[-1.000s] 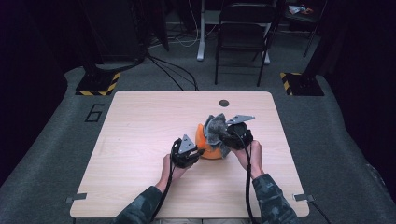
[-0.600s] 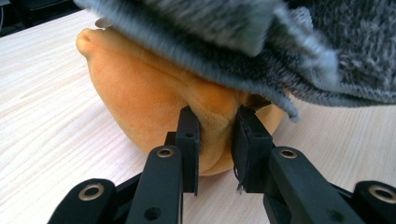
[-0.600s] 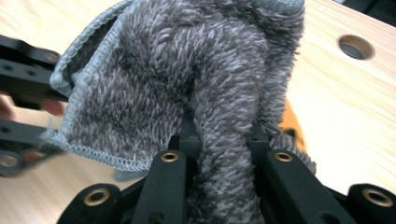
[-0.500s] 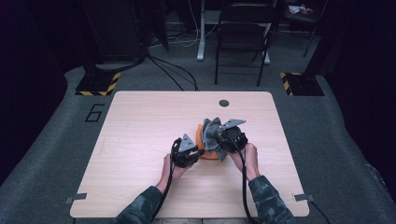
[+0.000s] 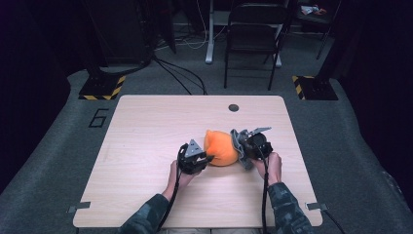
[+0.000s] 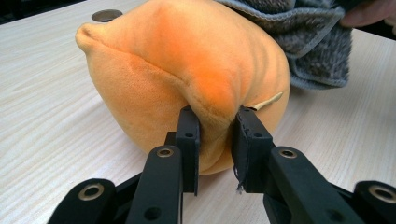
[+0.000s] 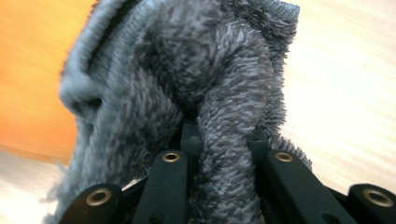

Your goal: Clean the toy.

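Currently, an orange plush cushion point(image 5: 221, 147) rests on the wooden table point(image 5: 146, 126), near its middle. A fold of its seam is pinched between the narrow-set jaws of the left gripper point(image 6: 215, 135), which anchors the cushion point(image 6: 187, 79) from the person's side. A grey fleecy cloth point(image 7: 196, 84) is clamped in the right gripper point(image 7: 222, 128), bunched thickly between the jaws, and lies against the cushion's right flank point(image 5: 239, 146).

The step in hand appears to be wiping or covering the cushion with the cloth. To do it well, the left pinch should be kept firm and low so the soft body is not dragged, while the cloth is drawn smoothly across the plush without the wad slipping from the jaws.
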{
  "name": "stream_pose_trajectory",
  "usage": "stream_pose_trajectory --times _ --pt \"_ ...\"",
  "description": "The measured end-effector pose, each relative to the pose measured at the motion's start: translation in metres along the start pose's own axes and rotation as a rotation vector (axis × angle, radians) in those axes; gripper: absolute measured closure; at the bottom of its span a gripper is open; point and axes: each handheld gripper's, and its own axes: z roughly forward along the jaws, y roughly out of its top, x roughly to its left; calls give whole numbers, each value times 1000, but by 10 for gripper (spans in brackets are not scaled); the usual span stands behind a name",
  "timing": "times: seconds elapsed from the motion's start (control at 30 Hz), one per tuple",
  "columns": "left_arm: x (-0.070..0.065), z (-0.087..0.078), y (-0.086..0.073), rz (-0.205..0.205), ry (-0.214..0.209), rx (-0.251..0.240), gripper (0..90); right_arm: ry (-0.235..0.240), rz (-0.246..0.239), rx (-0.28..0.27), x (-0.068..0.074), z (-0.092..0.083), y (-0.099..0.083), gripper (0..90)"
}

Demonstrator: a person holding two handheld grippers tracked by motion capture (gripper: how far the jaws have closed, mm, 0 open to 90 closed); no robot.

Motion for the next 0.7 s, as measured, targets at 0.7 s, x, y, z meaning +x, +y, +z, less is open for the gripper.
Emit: stream_pose_trajectory --times 0.7 --pt "1 -2 0 1 -1 -20 645 79 -94 -100 38 -33 28 765"
